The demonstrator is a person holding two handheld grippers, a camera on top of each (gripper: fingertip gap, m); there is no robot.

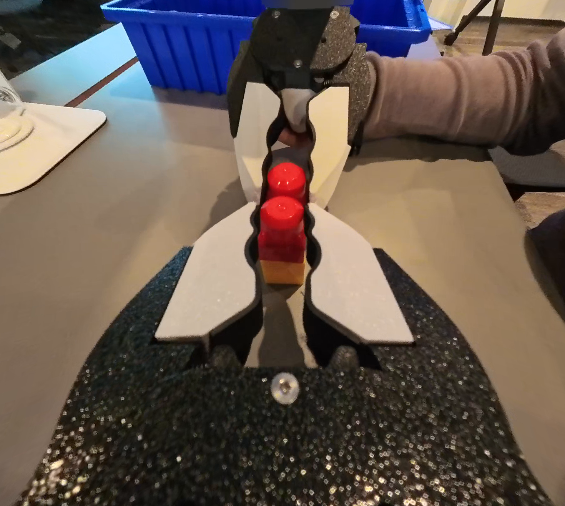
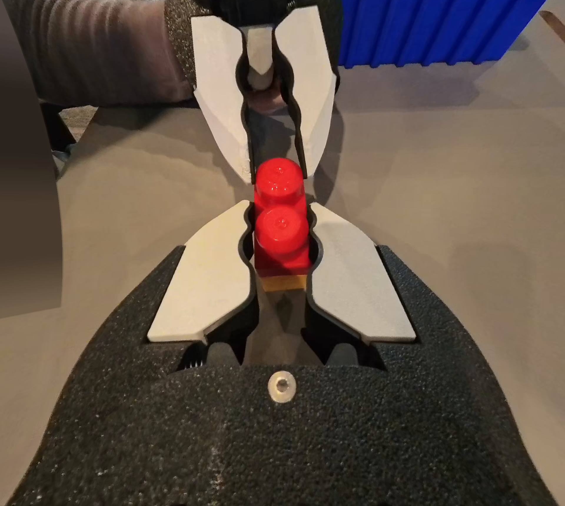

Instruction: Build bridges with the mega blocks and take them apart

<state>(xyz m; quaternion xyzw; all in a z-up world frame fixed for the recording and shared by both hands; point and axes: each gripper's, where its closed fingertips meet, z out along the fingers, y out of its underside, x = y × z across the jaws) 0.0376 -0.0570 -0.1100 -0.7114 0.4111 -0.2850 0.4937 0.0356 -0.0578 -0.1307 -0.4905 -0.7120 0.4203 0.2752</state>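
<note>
A red two-stud block (image 1: 281, 243) sits on top of a yellow block (image 1: 282, 272) on the grey table. My left gripper (image 1: 282, 207) is closed on the near end of the red block. My right gripper (image 1: 286, 185) faces it from the far side and grips the other end. In the right wrist view my right gripper (image 2: 279, 203) pinches the red block (image 2: 279, 259) above the yellow block (image 2: 282, 283), and the left gripper (image 2: 278, 176) holds the far stud. The lower part of the yellow block is hidden by the fingers.
A large blue plastic bin (image 1: 189, 41) stands behind the blocks, and it also shows in the right wrist view (image 2: 443, 11). A white rounded board (image 1: 46, 148) lies at the left. A person's grey sleeve (image 1: 458, 100) reaches in from the right. Left and right tips are no more than a few centimetres apart.
</note>
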